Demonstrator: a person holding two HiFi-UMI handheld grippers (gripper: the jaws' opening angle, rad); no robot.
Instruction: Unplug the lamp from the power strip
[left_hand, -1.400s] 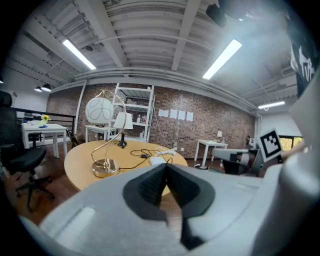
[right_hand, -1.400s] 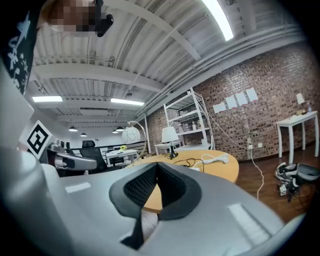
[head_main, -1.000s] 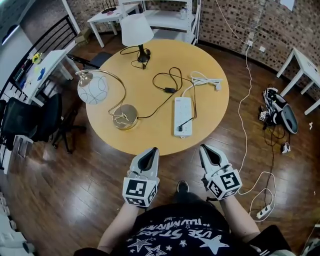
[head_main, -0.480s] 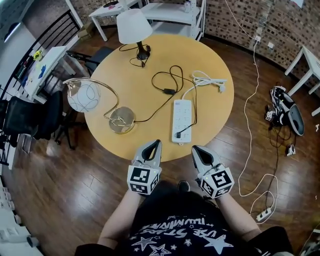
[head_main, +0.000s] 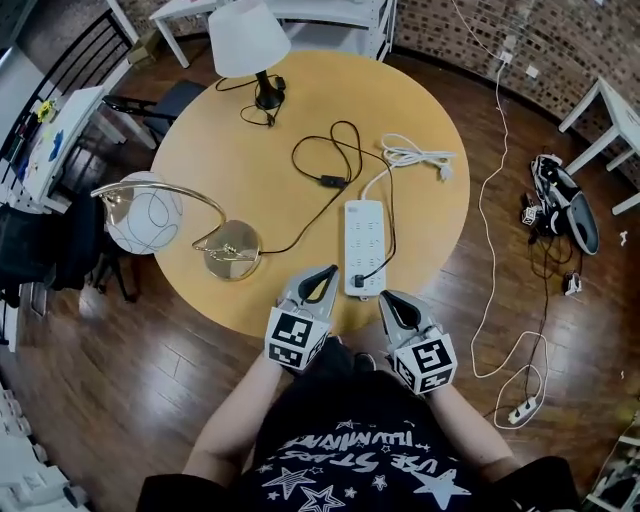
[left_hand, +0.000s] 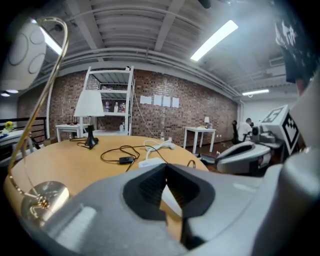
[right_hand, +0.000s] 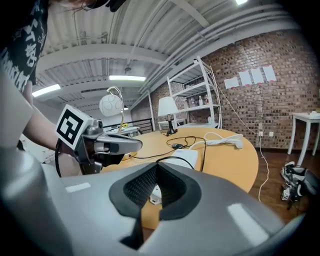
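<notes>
nothing unplugged yet; the lamp's black plug (head_main: 367, 268) sits in the power strip (head_main: 364, 220). left gripper (head_main: 326, 273) and right gripper (head_main: 386, 298) hover near it; both clenched, empty.

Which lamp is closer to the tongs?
The gold lamp with the round globe shade; the white-shaded lamp stands much farther away.

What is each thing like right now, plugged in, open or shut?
Power strip: lying flat, one black plug in it.
Gold lamp: upright, plugged into that strip.
White cord: loose, its plug in no socket.
White-shade lamp: upright, not plugged into the strip.
Left gripper: shut, empty.
Right gripper: shut, empty.
</notes>
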